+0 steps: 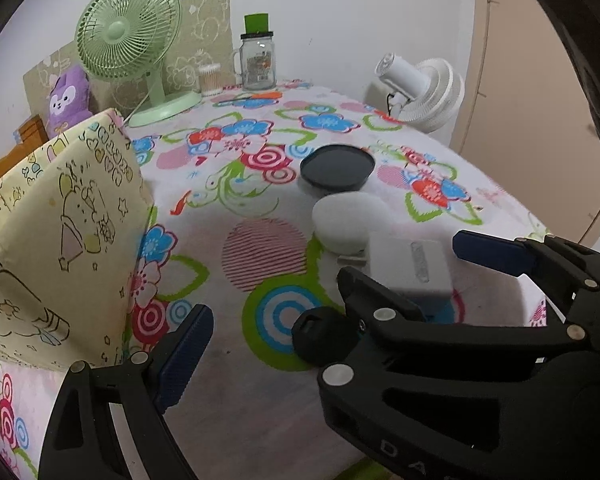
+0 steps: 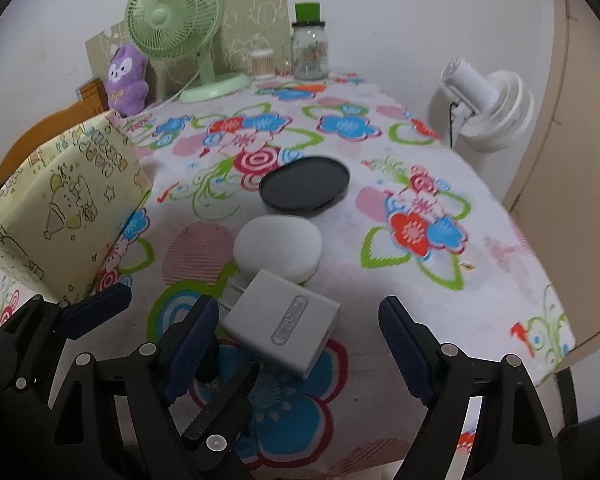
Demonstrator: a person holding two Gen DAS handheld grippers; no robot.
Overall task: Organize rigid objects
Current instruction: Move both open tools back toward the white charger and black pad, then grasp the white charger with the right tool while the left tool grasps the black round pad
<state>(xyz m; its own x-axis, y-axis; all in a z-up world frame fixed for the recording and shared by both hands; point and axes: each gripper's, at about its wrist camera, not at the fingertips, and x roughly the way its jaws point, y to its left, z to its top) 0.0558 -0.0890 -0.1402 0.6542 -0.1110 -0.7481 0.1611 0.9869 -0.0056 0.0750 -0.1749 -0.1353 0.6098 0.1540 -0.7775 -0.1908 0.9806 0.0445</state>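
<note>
A white charger block [image 2: 282, 326] lies on the flowered tablecloth. Behind it lie a white oval case [image 2: 278, 248] and a dark round lid [image 2: 304, 189]. All three show in the left wrist view too: charger [image 1: 412, 266], case [image 1: 350, 220], lid [image 1: 337, 167]. My right gripper [image 2: 300, 344] is open with its jaws on either side of the charger, not touching it. It shows in the left wrist view [image 1: 404, 264] in the same position. My left gripper [image 1: 272, 336] is open and empty, to the left of the charger. A small black object [image 1: 324, 336] lies beside the right gripper.
A yellow patterned box [image 1: 56, 236] stands at the left. A green fan [image 1: 132, 40], a glass jar [image 1: 258, 62], a swab pot [image 1: 211, 79] and a purple plush [image 1: 68, 96] stand at the back. A white fan [image 1: 424, 88] stands beyond the right edge.
</note>
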